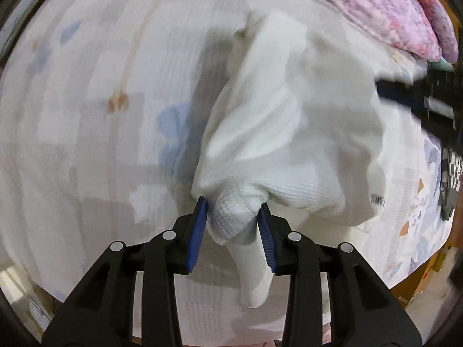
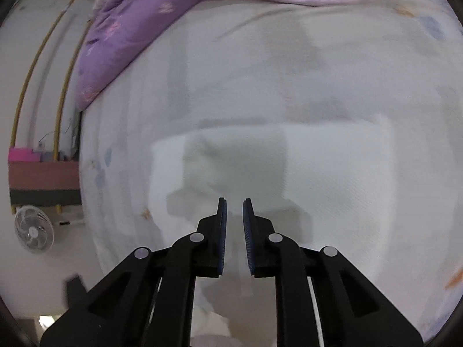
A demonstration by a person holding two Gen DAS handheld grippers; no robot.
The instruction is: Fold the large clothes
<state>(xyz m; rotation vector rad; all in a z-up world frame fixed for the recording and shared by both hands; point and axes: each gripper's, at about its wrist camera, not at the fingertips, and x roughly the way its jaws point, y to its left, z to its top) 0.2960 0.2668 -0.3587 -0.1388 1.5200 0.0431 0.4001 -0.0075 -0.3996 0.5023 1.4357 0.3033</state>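
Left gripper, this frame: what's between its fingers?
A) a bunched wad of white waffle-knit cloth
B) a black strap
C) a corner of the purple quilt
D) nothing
A: the left gripper has a bunched fold of the white garment clamped between its blue pads, with the rest of the cloth trailing away over the patterned bedsheet.
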